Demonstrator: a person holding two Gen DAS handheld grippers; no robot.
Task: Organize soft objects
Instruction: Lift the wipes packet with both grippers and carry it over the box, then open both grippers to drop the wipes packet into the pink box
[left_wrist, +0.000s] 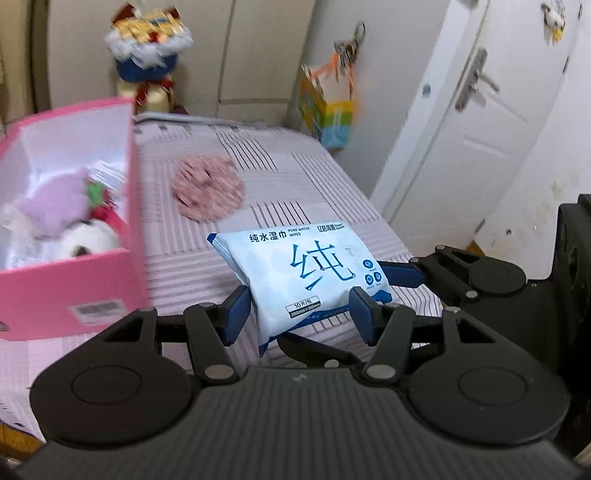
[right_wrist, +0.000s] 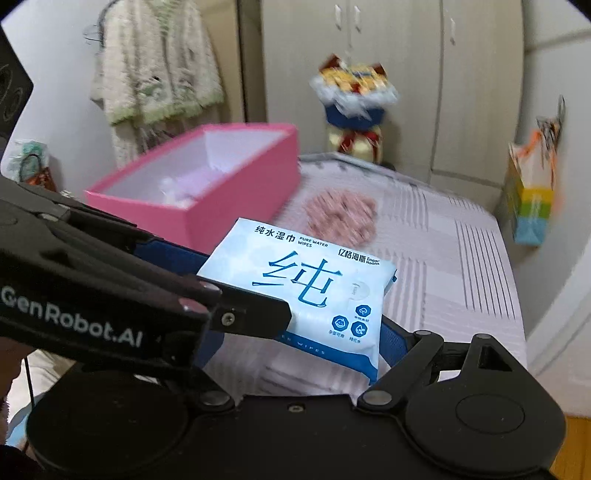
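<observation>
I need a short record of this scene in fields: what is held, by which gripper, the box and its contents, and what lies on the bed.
held item: wet wipes pack, lifted above the bed
left gripper: shut on the pack's short width
right gripper: shut on the pack's long sides
box: pink box, open, on the bed
box contents: plush toys
on bed: round pink cloth on the striped sheet

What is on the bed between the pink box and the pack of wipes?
Only bare striped bedsheet lies between the pink box and the pack of wipes, seen in the left wrist view.
</observation>
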